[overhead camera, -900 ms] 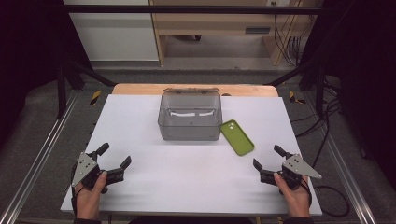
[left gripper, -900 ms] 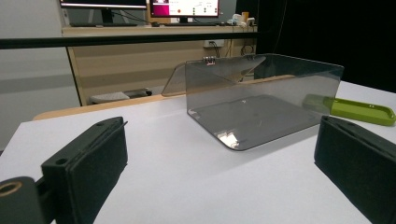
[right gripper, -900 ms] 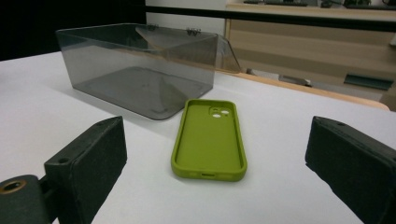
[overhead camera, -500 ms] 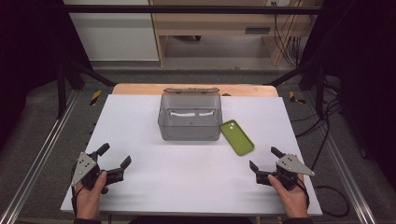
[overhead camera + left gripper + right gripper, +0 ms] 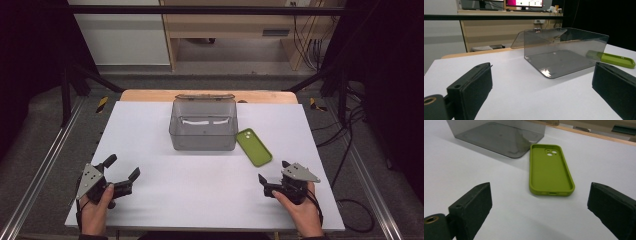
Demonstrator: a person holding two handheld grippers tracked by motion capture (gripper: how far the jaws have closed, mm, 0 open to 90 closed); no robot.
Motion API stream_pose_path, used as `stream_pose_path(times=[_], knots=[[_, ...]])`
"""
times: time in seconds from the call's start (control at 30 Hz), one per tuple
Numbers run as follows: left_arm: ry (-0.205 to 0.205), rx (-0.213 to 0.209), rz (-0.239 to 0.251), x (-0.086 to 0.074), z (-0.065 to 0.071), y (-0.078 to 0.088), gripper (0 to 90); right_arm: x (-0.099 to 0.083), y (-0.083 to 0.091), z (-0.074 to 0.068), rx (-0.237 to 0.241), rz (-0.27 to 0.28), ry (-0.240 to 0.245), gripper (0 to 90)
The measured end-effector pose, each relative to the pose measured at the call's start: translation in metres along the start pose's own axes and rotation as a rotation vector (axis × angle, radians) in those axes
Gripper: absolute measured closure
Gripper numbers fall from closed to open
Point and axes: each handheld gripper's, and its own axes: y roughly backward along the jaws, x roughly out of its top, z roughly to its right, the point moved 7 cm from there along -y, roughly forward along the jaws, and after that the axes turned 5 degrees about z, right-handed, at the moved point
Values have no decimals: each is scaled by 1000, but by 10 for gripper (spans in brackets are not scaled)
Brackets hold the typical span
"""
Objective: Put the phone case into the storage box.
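A smoky clear plastic box (image 5: 203, 125) with its lid swung open at the back stands on the white table top (image 5: 145, 135). Just right of it lies a green phone case (image 5: 254, 146), hollow side up. My left gripper (image 5: 122, 167) rests near the front left, open and empty, facing the box (image 5: 564, 52) with the case (image 5: 614, 58) beyond it. My right gripper (image 5: 273, 171) sits at the front right, open and empty. It points at the case (image 5: 550, 170), which lies a short way ahead of its jaws, beside the box's corner (image 5: 499, 135).
A wooden table edge (image 5: 150, 95) shows behind the white sheet. Metal rails (image 5: 45, 160) run along both sides, and cables (image 5: 350, 200) trail on the floor at the right. A bench and shelves stand beyond the table.
My right gripper has slid left and a little forward, closer to the green phone case. The left gripper, the box and the case have stayed put.
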Motion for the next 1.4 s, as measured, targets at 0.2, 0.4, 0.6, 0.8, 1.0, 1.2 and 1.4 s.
stream_pose_path(times=[0.2,0.4,0.6,0.8,1.0,1.2,1.4], knots=[[4,4,6,1,0,-1,30,17,-12,5,-24,-123,-32,110],[-2,3,-2,-1,-1,-5,30,35,-40,9,0,-235,0,226],[-14,-3,-1,1,1,-4,31,43,-65,8,36,-298,37,577],[-18,-7,-7,0,2,-5,33,38,-79,6,55,-350,30,846],[-19,-11,-9,-1,3,-6,33,29,-89,8,54,-395,24,900],[-22,-15,-10,-1,3,-6,35,18,-93,11,41,-446,23,900],[-24,-17,-16,-2,3,-7,36,7,-86,9,74,-469,-7,900]])
